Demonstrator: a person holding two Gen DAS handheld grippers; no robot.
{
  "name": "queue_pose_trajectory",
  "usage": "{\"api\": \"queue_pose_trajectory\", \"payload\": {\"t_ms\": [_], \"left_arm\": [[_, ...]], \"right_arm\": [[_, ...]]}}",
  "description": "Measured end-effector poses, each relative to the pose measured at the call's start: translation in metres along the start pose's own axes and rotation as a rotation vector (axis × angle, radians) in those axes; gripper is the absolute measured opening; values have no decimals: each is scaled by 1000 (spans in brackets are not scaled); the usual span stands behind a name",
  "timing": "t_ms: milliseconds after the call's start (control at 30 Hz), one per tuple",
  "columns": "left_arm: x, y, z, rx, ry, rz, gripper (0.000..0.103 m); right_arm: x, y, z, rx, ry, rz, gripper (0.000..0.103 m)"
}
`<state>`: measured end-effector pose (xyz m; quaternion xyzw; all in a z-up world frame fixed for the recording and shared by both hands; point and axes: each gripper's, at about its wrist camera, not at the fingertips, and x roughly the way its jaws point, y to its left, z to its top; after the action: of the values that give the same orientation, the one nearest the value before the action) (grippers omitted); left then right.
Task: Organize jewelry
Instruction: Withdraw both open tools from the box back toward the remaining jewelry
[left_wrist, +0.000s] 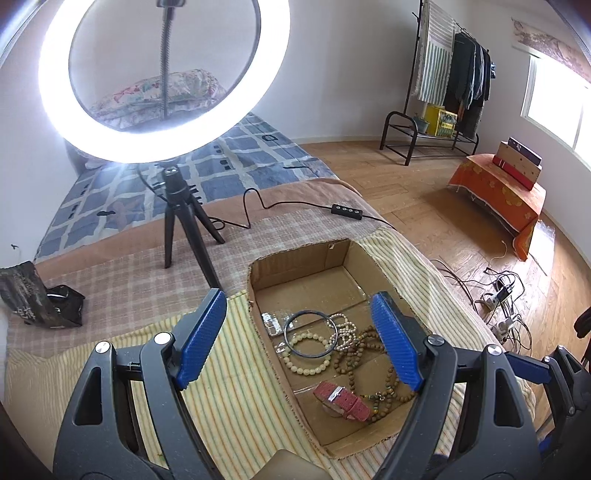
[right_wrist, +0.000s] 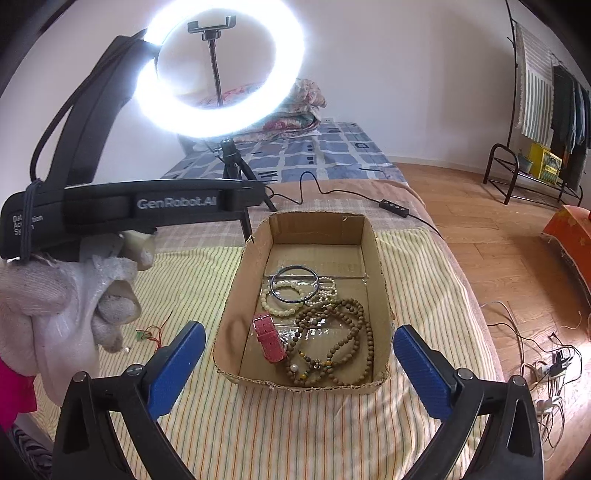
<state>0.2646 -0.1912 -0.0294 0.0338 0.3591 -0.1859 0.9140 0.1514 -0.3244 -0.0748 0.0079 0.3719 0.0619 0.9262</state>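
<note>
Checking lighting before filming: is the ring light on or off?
On: the ring light glows bright white in both views.

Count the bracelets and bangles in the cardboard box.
3: a dark bangle toward the far end, a cream bead bracelet partly under it, a pearl bracelet beside it. The long wooden bead strand may hide more.

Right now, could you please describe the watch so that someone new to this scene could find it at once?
Find the open cardboard box on the striped cloth covering the bed. Inside, among a heap of beaded strands, the watch lies toward the box's near end, beside the long brown bead necklace. It is the only piece with a flat, red textured strap; everything around it is beads or a plain ring.
</note>
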Motion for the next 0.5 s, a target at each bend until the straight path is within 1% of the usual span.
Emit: {"api": "queue_pose_trajectory", "payload": {"t_ms": [500], "left_arm": [[-59, 40, -20, 12, -30, 44, 83]], "right_arm": [[-15, 27, -1, -20, -30, -24, 103]]}}
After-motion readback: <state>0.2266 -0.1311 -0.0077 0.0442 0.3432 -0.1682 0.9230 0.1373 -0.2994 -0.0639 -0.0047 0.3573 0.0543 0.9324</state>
